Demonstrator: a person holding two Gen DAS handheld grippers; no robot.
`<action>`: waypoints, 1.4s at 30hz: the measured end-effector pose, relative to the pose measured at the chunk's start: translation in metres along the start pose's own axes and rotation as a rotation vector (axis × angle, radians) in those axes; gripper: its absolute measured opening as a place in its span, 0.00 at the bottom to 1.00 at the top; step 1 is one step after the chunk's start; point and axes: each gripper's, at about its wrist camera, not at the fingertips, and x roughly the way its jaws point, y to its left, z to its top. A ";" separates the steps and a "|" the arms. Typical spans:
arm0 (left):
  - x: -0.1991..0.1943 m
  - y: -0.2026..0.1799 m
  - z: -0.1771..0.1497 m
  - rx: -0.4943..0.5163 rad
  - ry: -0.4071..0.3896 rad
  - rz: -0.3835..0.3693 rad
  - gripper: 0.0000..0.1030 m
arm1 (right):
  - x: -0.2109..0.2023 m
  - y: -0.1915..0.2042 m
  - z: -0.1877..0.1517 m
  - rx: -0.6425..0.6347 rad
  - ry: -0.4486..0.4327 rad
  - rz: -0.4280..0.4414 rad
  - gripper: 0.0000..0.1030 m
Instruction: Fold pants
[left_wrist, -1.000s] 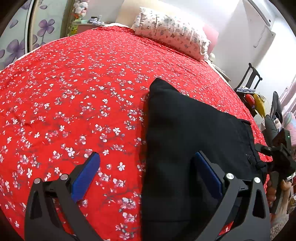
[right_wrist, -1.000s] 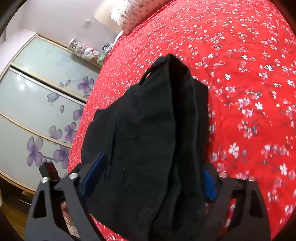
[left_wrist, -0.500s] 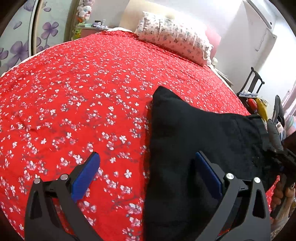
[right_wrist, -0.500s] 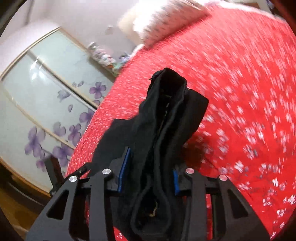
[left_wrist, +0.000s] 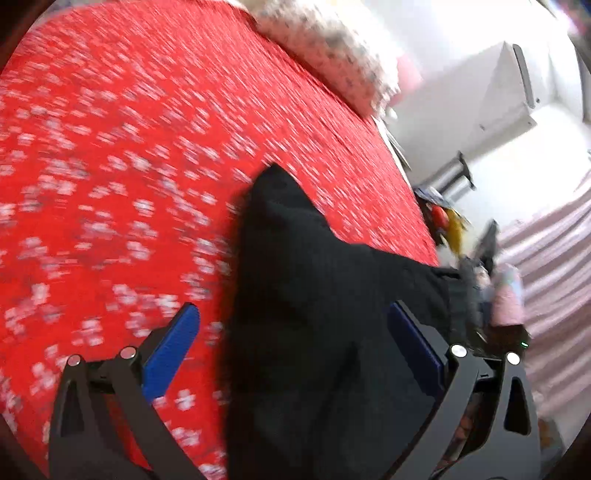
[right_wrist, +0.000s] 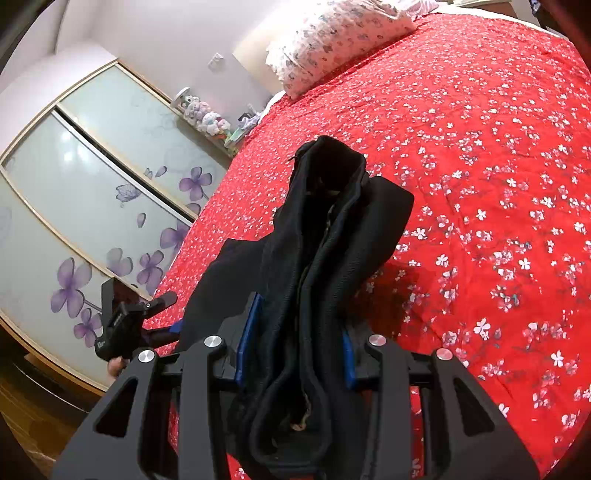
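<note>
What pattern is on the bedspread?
Red bedspread with small white blossoms, clearest in the right wrist view.

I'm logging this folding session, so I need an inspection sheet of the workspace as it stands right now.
Surface: red floral bedspread, covering the bed.
Job's things: black pants, bunched, one end lifted off the spread.
Clutter: nothing seen on the spread besides the floral pillow.
Grippers: right gripper has just closed, clamped on the pants; left gripper wide open, the pants lying between its pads.
Cables: nothing seen.
Surroundings: sliding wardrobe doors with purple flowers; plush toys on a bedside stand.
</note>
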 end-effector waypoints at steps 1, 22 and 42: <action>0.006 -0.001 0.003 0.007 0.033 -0.028 0.98 | 0.001 -0.001 -0.001 0.004 0.001 0.000 0.38; 0.049 -0.006 0.012 -0.010 0.170 -0.067 0.82 | 0.023 -0.037 -0.010 0.162 0.056 -0.050 0.48; 0.013 -0.033 0.012 0.041 -0.021 -0.117 0.20 | 0.007 -0.011 0.006 0.121 -0.087 0.082 0.31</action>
